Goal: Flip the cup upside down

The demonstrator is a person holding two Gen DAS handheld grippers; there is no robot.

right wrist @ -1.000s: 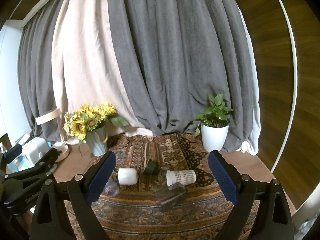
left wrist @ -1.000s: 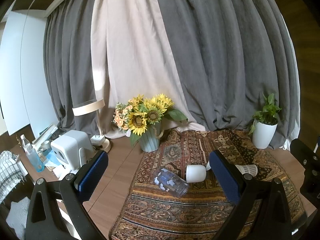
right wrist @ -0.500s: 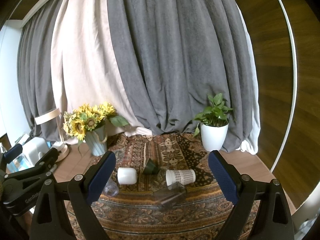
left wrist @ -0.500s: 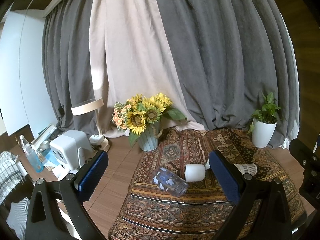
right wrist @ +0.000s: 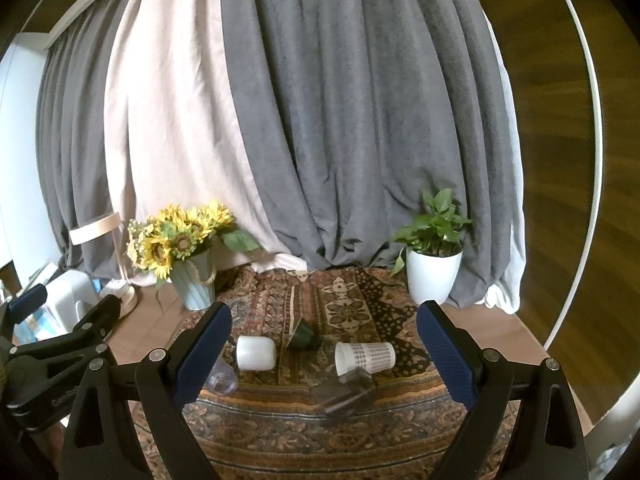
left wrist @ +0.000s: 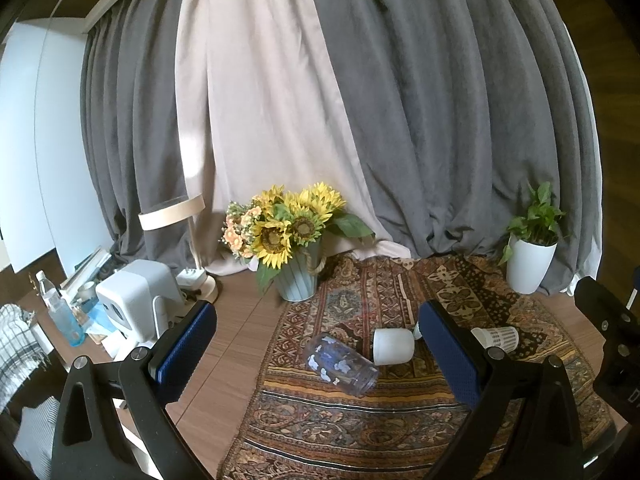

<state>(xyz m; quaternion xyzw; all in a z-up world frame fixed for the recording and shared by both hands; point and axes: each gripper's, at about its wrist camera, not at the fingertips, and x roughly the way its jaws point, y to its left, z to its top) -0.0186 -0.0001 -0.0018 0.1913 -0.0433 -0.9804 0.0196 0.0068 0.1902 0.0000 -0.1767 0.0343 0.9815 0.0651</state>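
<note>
Several cups lie on their sides on the patterned rug (right wrist: 360, 432) — white cup (right wrist: 256, 353), checked paper cup (right wrist: 366, 357). Both grippers, left gripper (left wrist: 316, 356) and right gripper (right wrist: 324, 354), hover back, fingers spread, holding nothing — likely lining up a grasp.

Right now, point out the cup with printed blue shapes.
The clear glass tumbler, lying on its side leftmost on the rug; beside it, the white cup is plain.

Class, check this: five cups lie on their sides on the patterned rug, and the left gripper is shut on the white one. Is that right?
Not quite. The cups do lie tipped on the rug, but the left gripper is open and holds nothing; the white cup lies free beyond it, as the left wrist view shows.
</note>
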